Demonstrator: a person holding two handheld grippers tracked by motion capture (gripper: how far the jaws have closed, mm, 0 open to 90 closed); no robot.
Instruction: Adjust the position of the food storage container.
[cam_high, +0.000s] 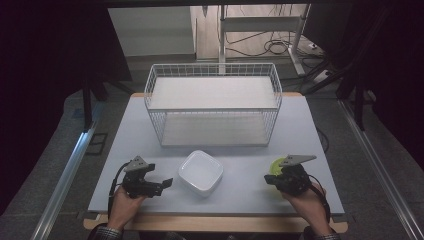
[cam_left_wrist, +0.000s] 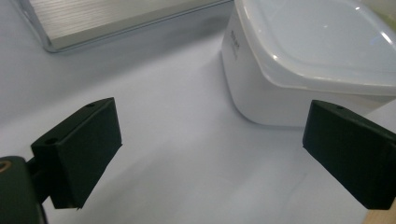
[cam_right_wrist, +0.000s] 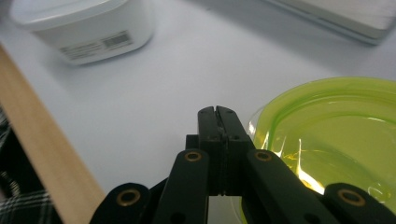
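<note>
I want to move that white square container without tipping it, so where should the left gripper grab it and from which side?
Grip the white container across its rim at the near-left corner, coming in level from the left, where the left gripper already faces it with open jaws. It stands upright on the table, its walls are smooth and rounded, and the lip overhangs, so the rim probably gives the surest hold.

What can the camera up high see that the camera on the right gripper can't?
High view alone: the whole wire basket, both hands, and the left gripper with jaws apart. Right gripper view alone: a barcode label on the white container's side, and the right gripper jaws pressed together, holding nothing. Both share the white container, the green bowl and the table.
</note>
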